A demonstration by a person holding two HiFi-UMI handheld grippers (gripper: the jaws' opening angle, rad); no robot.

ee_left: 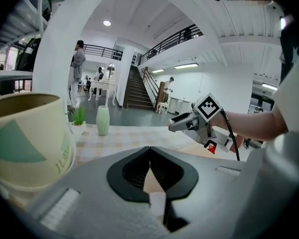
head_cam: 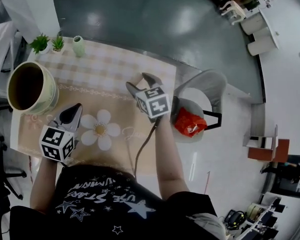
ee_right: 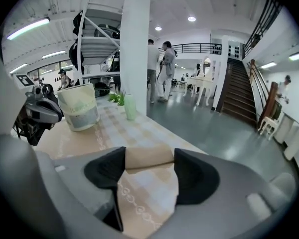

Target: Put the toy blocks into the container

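A pale tan wooden block sits crosswise between the black pads of my right gripper, which is shut on it, above the tablecloth. In the head view that gripper hangs over the table's right-middle with the block in its tips. The container, a large cream and green bucket, stands at the table's left edge, well left of the block. My left gripper hovers just right of the bucket, its jaws shut and empty.
A small green vase and two little potted plants stand at the table's far left corner. A grey chair holding a red bag is beside the table's right edge. The cloth bears a white flower print.
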